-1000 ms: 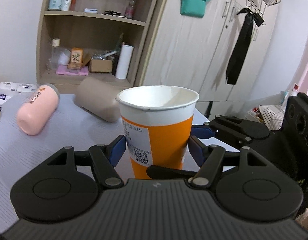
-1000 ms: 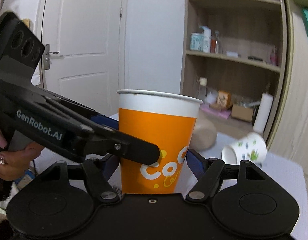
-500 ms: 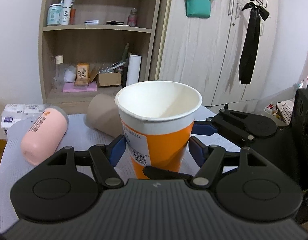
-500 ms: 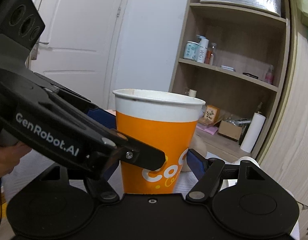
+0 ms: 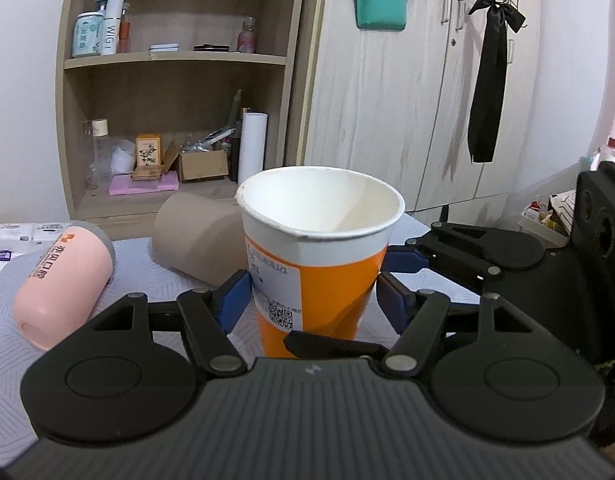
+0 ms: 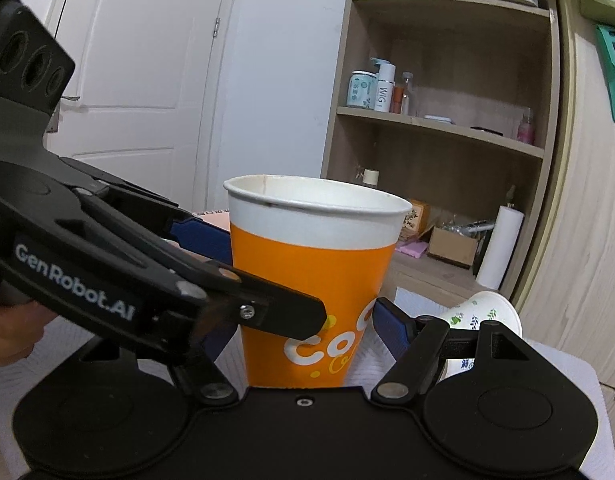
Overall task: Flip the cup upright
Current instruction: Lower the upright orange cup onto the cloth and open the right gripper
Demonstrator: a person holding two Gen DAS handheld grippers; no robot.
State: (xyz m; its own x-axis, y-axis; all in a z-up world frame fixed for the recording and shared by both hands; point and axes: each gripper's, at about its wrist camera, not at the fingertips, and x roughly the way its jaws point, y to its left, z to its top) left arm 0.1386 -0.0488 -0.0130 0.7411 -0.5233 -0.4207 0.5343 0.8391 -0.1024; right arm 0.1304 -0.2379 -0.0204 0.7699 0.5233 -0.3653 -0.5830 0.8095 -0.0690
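An orange and white paper cup [image 5: 319, 264] stands upright with its mouth up; it also shows in the right wrist view [image 6: 315, 276]. My left gripper [image 5: 313, 294] has its blue pads against the cup's two sides. My right gripper [image 6: 303, 328] closes on the same cup from another side, its right pad touching the cup wall and its left pad hidden behind the left gripper's arm. The cup's base is hidden behind both gripper bodies, so I cannot tell whether it rests on the grey tablecloth [image 5: 139, 276].
A pink cup [image 5: 63, 284] and a brown cup [image 5: 199, 244] lie on their sides at the left. A floral paper cup [image 6: 479, 320] lies on its side at the right. A shelf unit [image 5: 179, 92] and wardrobe [image 5: 407, 112] stand behind the table.
Both cameras now look slightly more down onto the cup; more of its inside shows. The hold on the cup has not changed.
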